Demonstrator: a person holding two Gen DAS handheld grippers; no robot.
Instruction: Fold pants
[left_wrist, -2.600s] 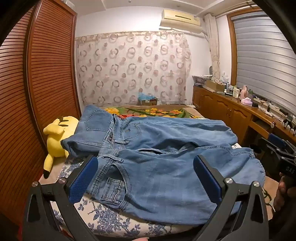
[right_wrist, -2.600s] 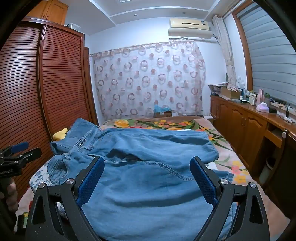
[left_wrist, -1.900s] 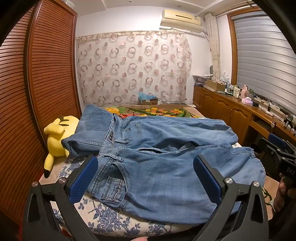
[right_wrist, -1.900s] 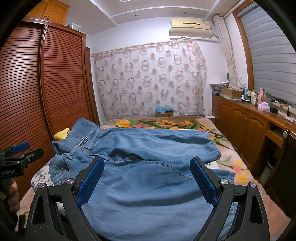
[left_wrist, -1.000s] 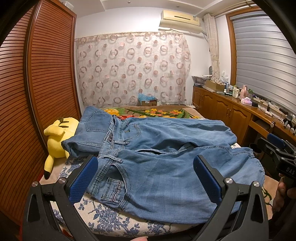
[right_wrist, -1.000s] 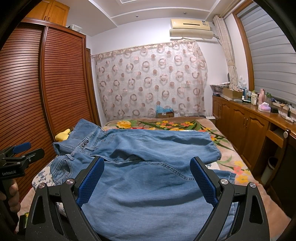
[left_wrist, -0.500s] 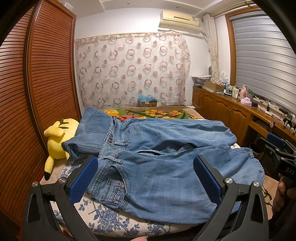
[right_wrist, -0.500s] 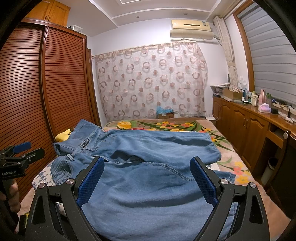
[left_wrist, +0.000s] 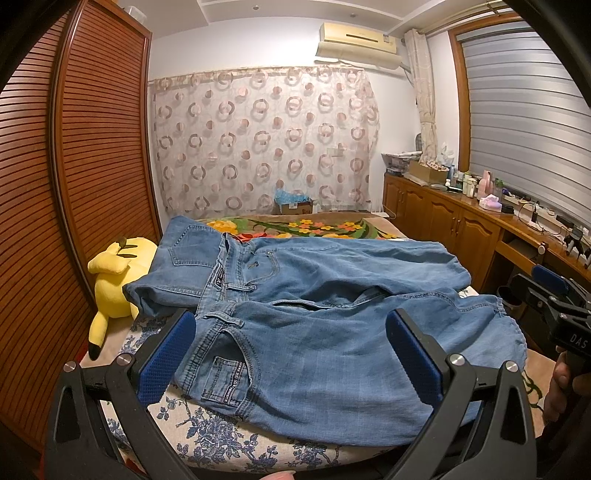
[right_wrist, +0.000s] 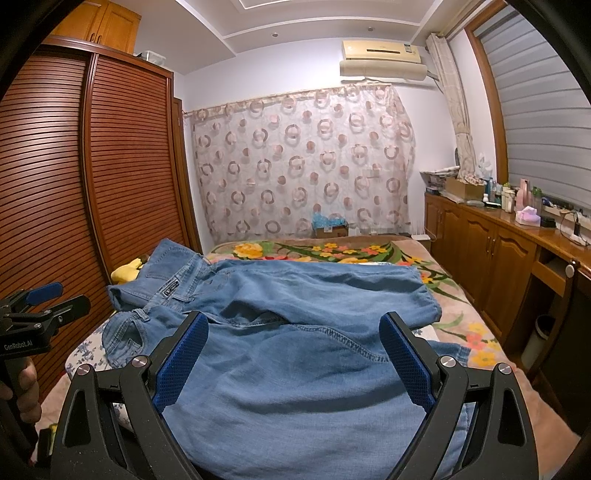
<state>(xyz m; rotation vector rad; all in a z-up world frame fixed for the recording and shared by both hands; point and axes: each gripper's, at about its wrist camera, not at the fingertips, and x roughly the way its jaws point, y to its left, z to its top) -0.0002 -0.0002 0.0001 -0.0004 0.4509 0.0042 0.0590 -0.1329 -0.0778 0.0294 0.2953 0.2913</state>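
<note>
Light blue denim pants (left_wrist: 314, 317) lie across the bed, waistband to the left and both legs running right, one leg behind the other. The same pants (right_wrist: 295, 354) fill the lower half of the right wrist view. My left gripper (left_wrist: 290, 347) is open, held above the near waistband and pocket, with nothing between its blue pads. My right gripper (right_wrist: 293, 350) is open too, hovering over the near leg without touching it. Each gripper shows at the edge of the other's view, held by a hand.
A yellow plush toy (left_wrist: 114, 277) lies at the bed's left edge against the slatted wooden wardrobe (left_wrist: 74, 184). A floral blanket (right_wrist: 332, 251) covers the bed beyond the pants. Wooden cabinets (right_wrist: 498, 258) with bottles line the right wall. A small bin (right_wrist: 539, 336) stands by them.
Both grippers have stayed open and nearly still, rising only slightly. The pants have not moved.
</note>
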